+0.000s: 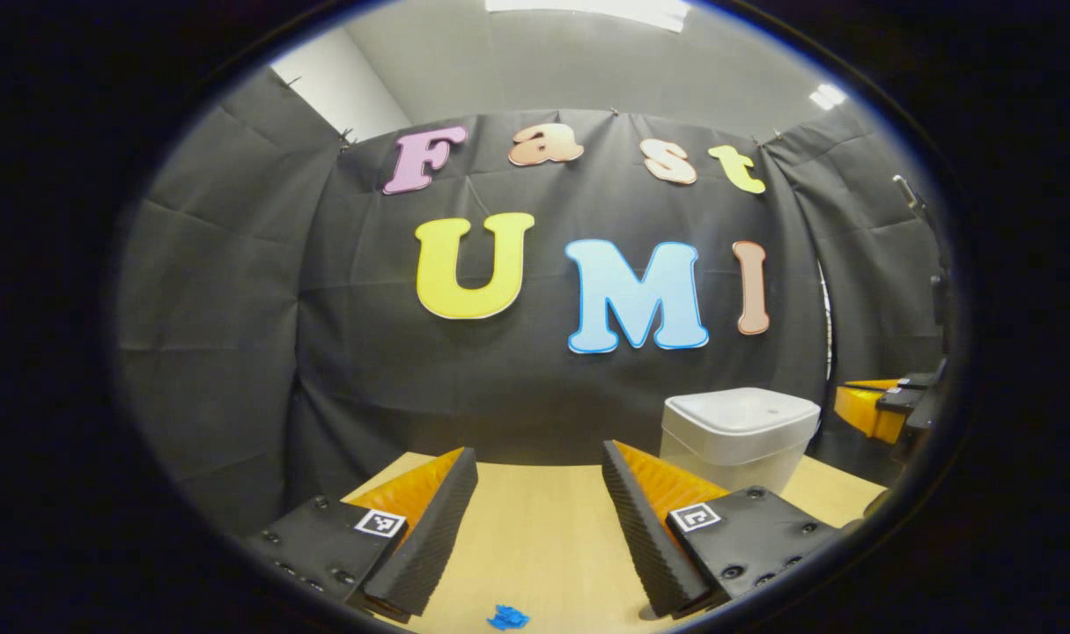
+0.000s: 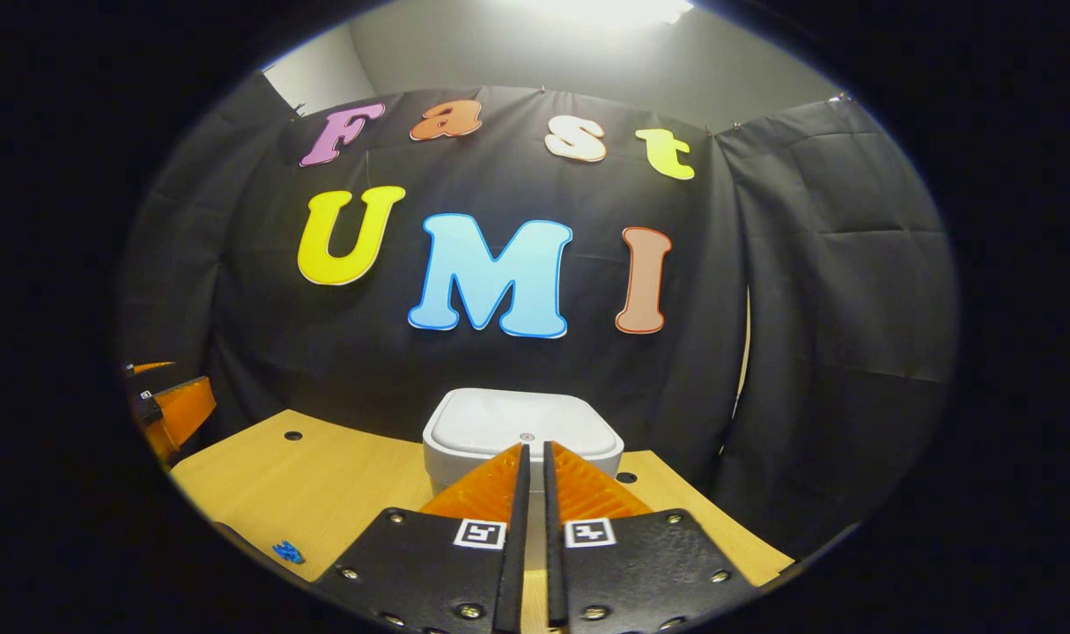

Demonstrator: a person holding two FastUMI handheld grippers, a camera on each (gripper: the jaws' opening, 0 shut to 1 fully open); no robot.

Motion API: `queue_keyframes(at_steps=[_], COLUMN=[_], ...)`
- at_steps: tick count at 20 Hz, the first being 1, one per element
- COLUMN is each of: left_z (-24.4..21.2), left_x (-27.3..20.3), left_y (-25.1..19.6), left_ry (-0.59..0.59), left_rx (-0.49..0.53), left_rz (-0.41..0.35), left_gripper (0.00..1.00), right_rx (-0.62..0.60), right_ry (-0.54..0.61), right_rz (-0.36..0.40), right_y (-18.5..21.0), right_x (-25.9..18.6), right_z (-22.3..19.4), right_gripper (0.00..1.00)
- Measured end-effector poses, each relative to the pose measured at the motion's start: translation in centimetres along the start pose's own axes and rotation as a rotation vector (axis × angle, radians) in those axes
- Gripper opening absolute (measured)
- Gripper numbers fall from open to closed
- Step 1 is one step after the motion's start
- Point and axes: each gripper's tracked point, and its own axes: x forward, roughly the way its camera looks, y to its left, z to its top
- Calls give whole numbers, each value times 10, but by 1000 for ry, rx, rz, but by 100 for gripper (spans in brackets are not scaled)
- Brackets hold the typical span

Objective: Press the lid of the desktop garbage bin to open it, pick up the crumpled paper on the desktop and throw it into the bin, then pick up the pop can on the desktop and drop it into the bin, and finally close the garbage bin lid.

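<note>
Right gripper [image 2: 535,451] nearly closed before bin [image 2: 523,423] lid edge

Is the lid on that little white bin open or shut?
Shut. The lid lies flat on the bin in both views, with no gap at its rim. The right gripper, fingers together, points at it.

A small blue scrap [image 1: 507,617] lies on the light wooden table [image 1: 535,528], which has round holes.
</note>
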Motion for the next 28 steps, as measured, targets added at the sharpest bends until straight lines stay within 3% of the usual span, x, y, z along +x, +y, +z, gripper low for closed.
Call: queue_keyframes(at_steps=[4,10,12,13,19,28], left_z=[0,-8,-10,-11,-16,-21], left_x=[2,3,7,7,8,13], left_y=[-2,8,12,13,17,21], left_ry=[3,24,28,32,47,60], left_rx=[0,8,11,10,-9,9], left_rz=[3,41,52,56,60,74], left_gripper=[96,95,96,91,96,96], right_rx=[8,-60,-45,-35,42,49], right_ry=[3,23,27,28,82,131], right_rz=[47,62,67,69,75,95], right_y=[1,-3,-2,-1,-5,-8], right_x=[9,41,53,59,90,99], right_z=[-2,-3,-3,-1,-11,-26], right_gripper=[0,0,0,0,0,0])
